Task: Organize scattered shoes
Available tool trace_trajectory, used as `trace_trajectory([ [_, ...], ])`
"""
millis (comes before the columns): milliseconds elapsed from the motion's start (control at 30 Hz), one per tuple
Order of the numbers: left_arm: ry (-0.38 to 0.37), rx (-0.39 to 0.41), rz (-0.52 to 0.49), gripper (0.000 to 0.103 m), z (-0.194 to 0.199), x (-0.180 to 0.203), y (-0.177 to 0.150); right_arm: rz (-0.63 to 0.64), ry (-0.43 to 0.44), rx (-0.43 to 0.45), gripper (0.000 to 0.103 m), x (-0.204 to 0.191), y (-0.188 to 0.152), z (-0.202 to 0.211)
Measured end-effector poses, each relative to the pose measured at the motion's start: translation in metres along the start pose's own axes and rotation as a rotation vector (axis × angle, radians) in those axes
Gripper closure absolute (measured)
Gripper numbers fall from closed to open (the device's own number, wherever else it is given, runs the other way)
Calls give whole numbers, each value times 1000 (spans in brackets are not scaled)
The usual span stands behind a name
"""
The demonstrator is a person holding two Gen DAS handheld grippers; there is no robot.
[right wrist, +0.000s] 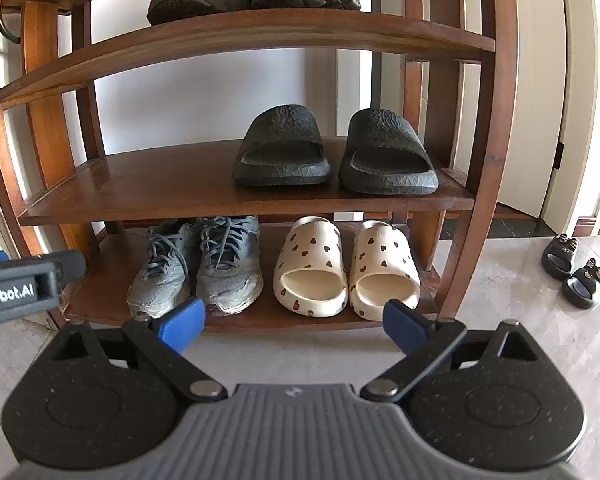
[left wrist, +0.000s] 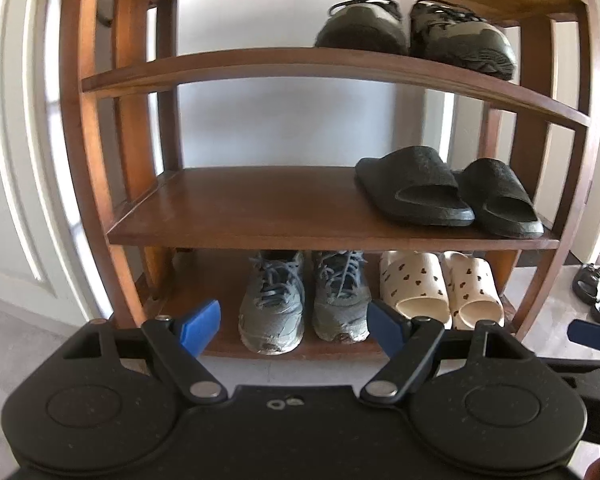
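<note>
I'm looking over pale stone-look floor tiles [right wrist: 500, 320] at a wooden shoe rack [right wrist: 496, 120] against a white wall. Nearest me, my left gripper [left wrist: 294, 322] and right gripper [right wrist: 294, 322] both stand wide and hold nothing.

On the bottom shelf, at 12 o'clock, sit two grey sneakers [right wrist: 196, 268] and two cream heart-print slides [right wrist: 346, 268], four shoes. The middle shelf holds two black slides [right wrist: 334, 150], its left half bare. Higher up are two olive trainers [left wrist: 416, 32].

Still loose, as I judge it, are two dark sandals [right wrist: 576, 276] on the floor at about 2 o'clock of my right gripper, well apart from the rack. Their long axes run towards the wall, toes away from me. The right gripper is nearer, so I'd swing it right.
</note>
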State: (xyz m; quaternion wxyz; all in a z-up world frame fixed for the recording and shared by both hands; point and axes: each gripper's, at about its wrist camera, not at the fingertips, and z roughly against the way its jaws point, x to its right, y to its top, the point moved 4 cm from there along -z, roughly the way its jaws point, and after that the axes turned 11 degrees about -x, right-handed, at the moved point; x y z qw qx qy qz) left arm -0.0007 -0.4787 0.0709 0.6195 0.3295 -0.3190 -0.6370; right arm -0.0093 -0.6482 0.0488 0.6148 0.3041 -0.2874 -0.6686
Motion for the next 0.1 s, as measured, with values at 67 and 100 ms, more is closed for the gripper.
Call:
trace_trajectory([
  [67,8,24,4,23,1,0,0,-1,-1,-3,6,0,-1,-1],
  [100,10,28,4,22,1,0,-1,-3,-1,-3,6,0,-2,-2],
])
